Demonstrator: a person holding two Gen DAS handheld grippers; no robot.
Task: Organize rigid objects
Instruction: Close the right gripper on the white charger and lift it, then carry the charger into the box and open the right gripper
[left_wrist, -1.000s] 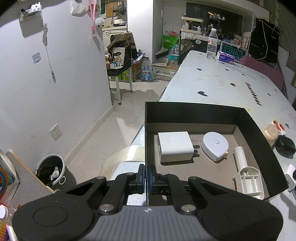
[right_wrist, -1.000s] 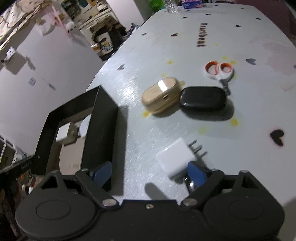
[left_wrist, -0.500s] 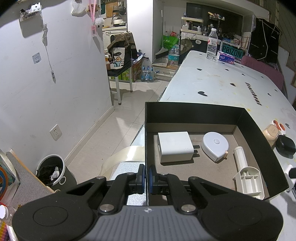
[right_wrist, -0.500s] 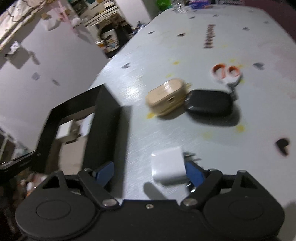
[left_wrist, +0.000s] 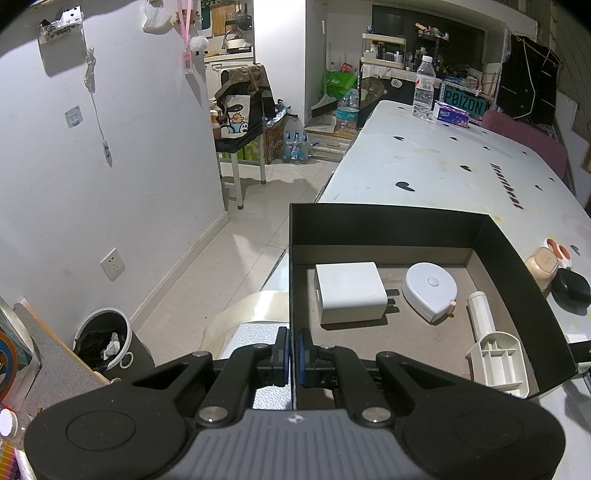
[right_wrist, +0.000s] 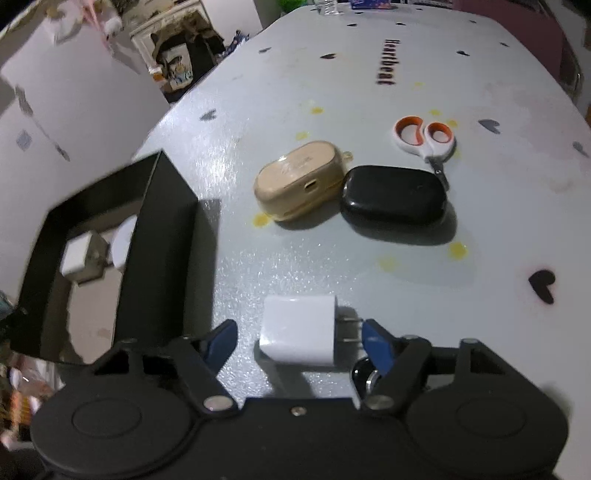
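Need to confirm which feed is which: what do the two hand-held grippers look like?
Both look alike. The left hand-held gripper has a black body with round discs, silver pivot screws, a ribbed grey centre plate and blue finger pads. The right hand-held gripper is black too, with blue pads. No cables or sleeves are visible.

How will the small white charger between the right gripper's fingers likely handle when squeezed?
The white charger looks like a rigid plastic block, so probably stiff and light. Its glossy, rounded sides may slip. The right gripper is open; one finger sits by the prongs, so it might twist.
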